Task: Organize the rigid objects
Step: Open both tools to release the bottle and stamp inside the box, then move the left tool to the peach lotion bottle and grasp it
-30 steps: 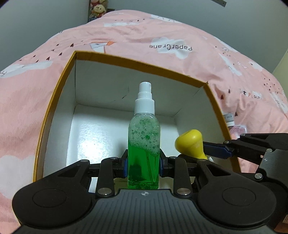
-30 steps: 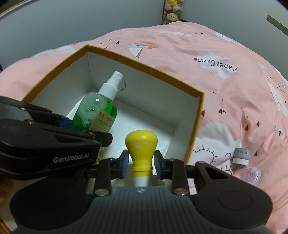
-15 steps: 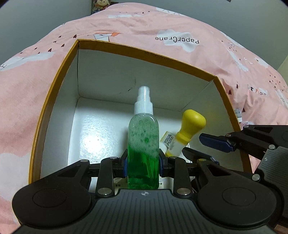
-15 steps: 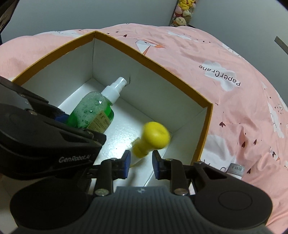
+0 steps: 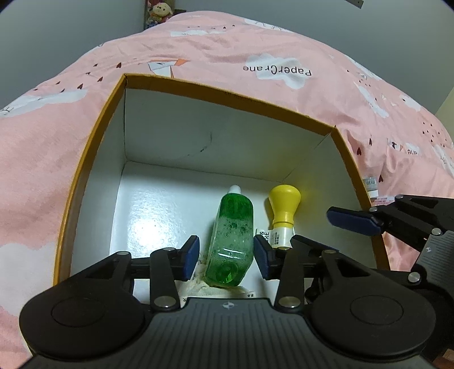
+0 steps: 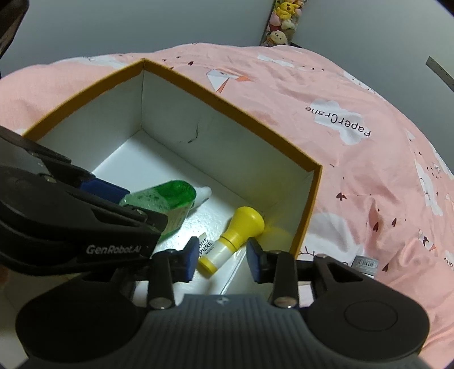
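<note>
A green spray bottle (image 5: 231,241) lies on the white floor of an open box with an orange rim (image 5: 227,95), nozzle pointing away. My left gripper (image 5: 226,257) is open above it, its pads apart from the bottle. A yellow-capped bottle (image 5: 282,211) lies beside it to the right. In the right wrist view the yellow-capped bottle (image 6: 231,237) lies on the box floor below my open right gripper (image 6: 222,262), and the green bottle (image 6: 167,204) shows behind the left gripper's body. The box rim (image 6: 227,103) runs across that view.
The box sits on a pink bedspread (image 5: 255,51) with cloud prints. A small jar with a barcode label (image 6: 366,264) lies on the bedspread right of the box, also in the left wrist view (image 5: 370,184). Plush toys (image 6: 283,17) stand at the far wall.
Both grippers opened. The green bottle, held upright before, now lies on the box floor. The yellow-capped bottle, dropped half a second ago, has come to rest beside it.
</note>
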`<state>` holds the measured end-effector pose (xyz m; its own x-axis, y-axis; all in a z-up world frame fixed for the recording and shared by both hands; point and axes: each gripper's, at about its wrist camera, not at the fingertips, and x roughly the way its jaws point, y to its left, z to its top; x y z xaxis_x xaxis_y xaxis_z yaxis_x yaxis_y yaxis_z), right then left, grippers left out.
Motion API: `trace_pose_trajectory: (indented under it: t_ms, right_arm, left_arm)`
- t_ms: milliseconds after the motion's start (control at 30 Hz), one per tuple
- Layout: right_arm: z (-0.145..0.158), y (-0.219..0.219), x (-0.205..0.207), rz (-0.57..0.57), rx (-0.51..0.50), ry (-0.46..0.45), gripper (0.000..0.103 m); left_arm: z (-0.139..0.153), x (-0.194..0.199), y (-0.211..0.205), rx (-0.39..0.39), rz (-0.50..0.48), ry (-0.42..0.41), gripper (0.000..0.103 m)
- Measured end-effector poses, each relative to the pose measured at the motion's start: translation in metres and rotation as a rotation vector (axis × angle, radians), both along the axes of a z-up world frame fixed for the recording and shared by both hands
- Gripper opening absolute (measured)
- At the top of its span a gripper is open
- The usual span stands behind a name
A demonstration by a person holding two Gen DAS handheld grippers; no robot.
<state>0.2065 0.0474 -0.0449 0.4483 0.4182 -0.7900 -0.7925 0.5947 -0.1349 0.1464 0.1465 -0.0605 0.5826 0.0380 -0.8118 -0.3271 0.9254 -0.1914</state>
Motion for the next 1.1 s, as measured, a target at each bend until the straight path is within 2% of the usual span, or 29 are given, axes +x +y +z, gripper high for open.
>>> trace_pose_trajectory:
  t_ms: [133, 200, 300, 567, 700, 833, 1100]
  right_arm:
    - [0.003, -0.004, -0.002, -0.012, 0.008, -0.016, 0.043]
    - [0.006, -0.007, -0.003, -0.009, 0.022, -0.013, 0.045]
    - [0.012, -0.011, -0.01, -0.009, 0.035, -0.045, 0.056]
    - [0.03, -0.03, -0.024, -0.014, 0.074, -0.112, 0.06]
    - [0.039, -0.045, -0.026, -0.042, 0.09, -0.136, 0.061]
    - [0.046, -0.064, -0.024, -0.086, 0.108, -0.15, 0.061]
    - [0.052, -0.11, -0.015, -0.216, 0.151, -0.147, 0.062]
  left_arm:
    - [0.005, -0.004, -0.001, 0.019, 0.026, -0.027, 0.058]
    - [0.007, -0.006, -0.004, 0.026, 0.058, -0.048, 0.067]
    - [0.012, -0.01, -0.013, 0.051, 0.067, -0.084, 0.068]
    - [0.028, -0.017, -0.024, 0.074, 0.077, -0.169, 0.071]
    - [0.035, -0.019, -0.031, 0.075, 0.051, -0.199, 0.071]
    - [0.041, -0.019, -0.043, 0.056, -0.02, -0.255, 0.071]
    - [0.051, -0.014, -0.077, 0.09, -0.146, -0.309, 0.071]
